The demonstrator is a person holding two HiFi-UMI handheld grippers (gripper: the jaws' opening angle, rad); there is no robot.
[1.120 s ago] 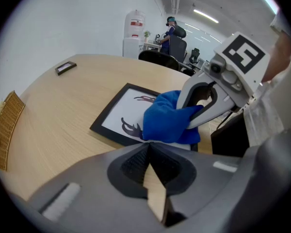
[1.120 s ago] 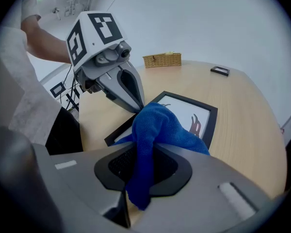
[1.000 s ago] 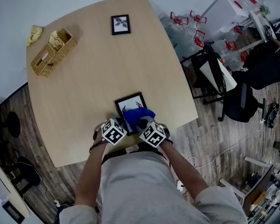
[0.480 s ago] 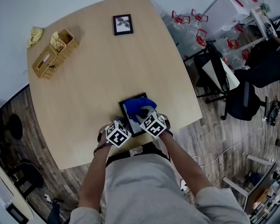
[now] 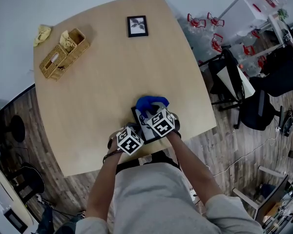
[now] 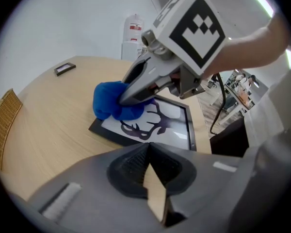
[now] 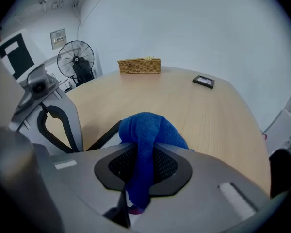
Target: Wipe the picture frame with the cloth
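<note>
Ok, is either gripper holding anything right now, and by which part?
The right gripper is shut on the cloth, pinching one fold, with the bunched end on the picture frame. The left gripper is shut, empty.

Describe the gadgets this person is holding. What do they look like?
Both the left gripper and right gripper are grey, with dark ribbed pads. Each carries a white cube with black square markers. The person wears a grey short-sleeved shirt.
</note>
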